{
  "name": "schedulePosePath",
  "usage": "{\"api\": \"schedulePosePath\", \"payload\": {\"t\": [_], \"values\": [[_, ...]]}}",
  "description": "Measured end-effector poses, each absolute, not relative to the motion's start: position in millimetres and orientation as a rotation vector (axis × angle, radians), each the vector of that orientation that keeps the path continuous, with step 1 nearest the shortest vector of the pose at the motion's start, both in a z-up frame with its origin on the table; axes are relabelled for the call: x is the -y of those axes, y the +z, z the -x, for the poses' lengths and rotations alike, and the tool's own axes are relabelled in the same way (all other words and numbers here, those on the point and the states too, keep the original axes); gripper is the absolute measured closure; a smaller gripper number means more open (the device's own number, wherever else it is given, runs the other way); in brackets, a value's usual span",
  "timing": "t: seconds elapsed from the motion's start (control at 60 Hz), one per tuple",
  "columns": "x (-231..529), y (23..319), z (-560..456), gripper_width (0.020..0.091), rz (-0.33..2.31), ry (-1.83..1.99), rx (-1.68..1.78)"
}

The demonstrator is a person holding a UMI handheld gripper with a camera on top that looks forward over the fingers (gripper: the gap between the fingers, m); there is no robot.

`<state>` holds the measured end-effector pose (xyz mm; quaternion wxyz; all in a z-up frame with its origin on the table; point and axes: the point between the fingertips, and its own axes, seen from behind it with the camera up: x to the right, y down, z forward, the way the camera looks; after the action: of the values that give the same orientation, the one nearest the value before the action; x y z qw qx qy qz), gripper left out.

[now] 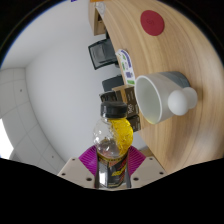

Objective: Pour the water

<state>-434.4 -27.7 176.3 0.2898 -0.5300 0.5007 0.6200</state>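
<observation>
The gripper [113,170] sits at the bottom centre of the frame, its two fingers pinching a clear plastic bottle [111,135] between them. The purple pads [95,157] press against the bottle's lower body on both sides. The bottle reaches up and away from the fingers toward the middle of the frame, with a dark cap [113,101] at its far end and something yellow showing through its clear wall. A label with purple and green print [127,68] runs up just above the cap.

To the right of the bottle, in the right centre of the frame, a white mug [160,98] lies tilted in view, its open mouth facing left toward the bottle's cap end and standing close beside it. The mug rests on a light wooden table [130,30] that fills the upper right of the frame. A red round disc [152,22] lies on the table near the top right. A small dark box-shaped thing [100,53] sits at the table's edge, upper centre. The left of the frame is a pale, plain floor or wall.
</observation>
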Motion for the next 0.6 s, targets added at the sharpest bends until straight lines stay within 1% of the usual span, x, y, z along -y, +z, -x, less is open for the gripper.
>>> {"api": "schedulePosePath", "payload": {"t": [0.083,0.15,0.25,0.367,0.433,0.5,0.517,0.6], "values": [[29,194,427,0.0753,1.501,1.555,-1.187],[25,214,414,0.0752,1.571,1.435,-1.033],[26,249,376,0.0753,1.631,1.181,-0.751],[16,277,318,0.075,1.669,0.843,-0.489],[8,275,283,0.0751,1.681,0.653,-0.364],[3,264,250,0.0751,1.701,0.471,-0.245],[15,267,239,0.0751,1.7,0.432,-0.219],[2,236,203,0.0752,1.744,0.219,-0.093]]}}
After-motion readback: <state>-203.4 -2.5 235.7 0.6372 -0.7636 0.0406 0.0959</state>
